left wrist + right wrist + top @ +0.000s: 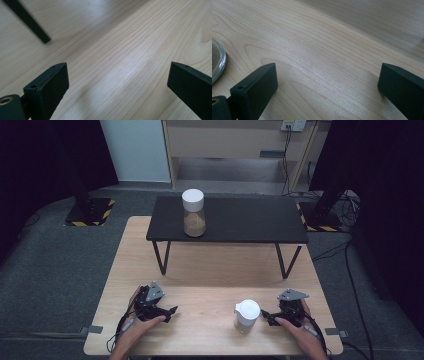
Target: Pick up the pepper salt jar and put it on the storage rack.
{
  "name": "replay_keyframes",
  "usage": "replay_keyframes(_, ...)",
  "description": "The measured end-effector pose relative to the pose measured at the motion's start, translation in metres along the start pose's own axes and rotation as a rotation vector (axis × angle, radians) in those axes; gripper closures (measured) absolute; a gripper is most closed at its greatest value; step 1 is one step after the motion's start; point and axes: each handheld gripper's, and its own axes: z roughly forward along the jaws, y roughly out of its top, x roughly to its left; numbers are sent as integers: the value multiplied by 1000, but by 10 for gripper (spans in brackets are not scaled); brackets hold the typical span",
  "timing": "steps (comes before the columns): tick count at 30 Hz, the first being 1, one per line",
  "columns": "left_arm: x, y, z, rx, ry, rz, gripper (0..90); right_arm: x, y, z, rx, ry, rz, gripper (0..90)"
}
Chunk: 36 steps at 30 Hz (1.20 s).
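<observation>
A: From above?
B: A white-lidded glass jar stands on the table, just beside the right gripper. The left gripper is well apart.
A: Left gripper view?
B: Jaws wide, empty, over bare wood.
A: Right gripper view?
B: Jaws wide, empty; the jar's glass base sits at the left edge.

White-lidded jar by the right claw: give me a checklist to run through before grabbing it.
1. Right claw open: ok, jaws spread wide in the right gripper view.
2. Right claw empty: ok.
3. White-lidded jar upright on the wooden table: ok.
4. Jar between the jaws: not ok; its glass base sits outside the jaw at the left of that view.
5. Left claw open and clear of the jar: ok.
6. Lid tightly closed: cannot tell.
</observation>
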Motion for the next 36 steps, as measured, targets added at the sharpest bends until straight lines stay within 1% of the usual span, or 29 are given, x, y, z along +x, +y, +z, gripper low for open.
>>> replay_keyframes(4,10,-7,-4,9,27,-51,27,0,0,0,0,0,-1,35)
replay_keyframes(6,15,-11,-7,13,48,-82,26,0,0,-1,0,0,-1,35)
replay_keyframes(7,17,-12,-8,15,52,-90,25,1,-1,-1,0,0,-1,36)
replay_keyframes(8,20,-15,-9,17,56,-108,24,1,-1,-1,1,0,1,35)
replay_keyframes(10,26,-20,-11,21,62,-151,22,1,-1,-1,0,-1,1,36)
replay_keyframes(11,26,-20,-11,21,62,-151,22,1,-1,-1,0,-1,1,36)
replay_keyframes(13,28,-22,-11,26,65,-170,21,1,-1,-1,0,-2,-1,36)
replay_keyframes(16,34,-24,-10,29,56,-208,22,1,-1,-1,0,-2,-1,36)
replay_keyframes(18,33,-23,-8,44,69,-198,19,1,-1,-1,0,-3,1,36)
replay_keyframes(21,32,-23,-8,42,71,-202,11,1,-1,-1,0,-3,1,36)
replay_keyframes(23,29,-23,-7,46,78,-190,5,1,-1,-1,0,-2,1,36)
replay_keyframes(24,27,-23,-5,45,88,-177,0,1,-1,-1,0,-3,1,36)
replay_keyframes(26,26,-25,-5,36,89,-178,0,1,-1,-1,0,-2,1,36)
replay_keyframes(36,26,-25,-5,35,90,-178,0,1,-1,-1,-1,-2,1,36)
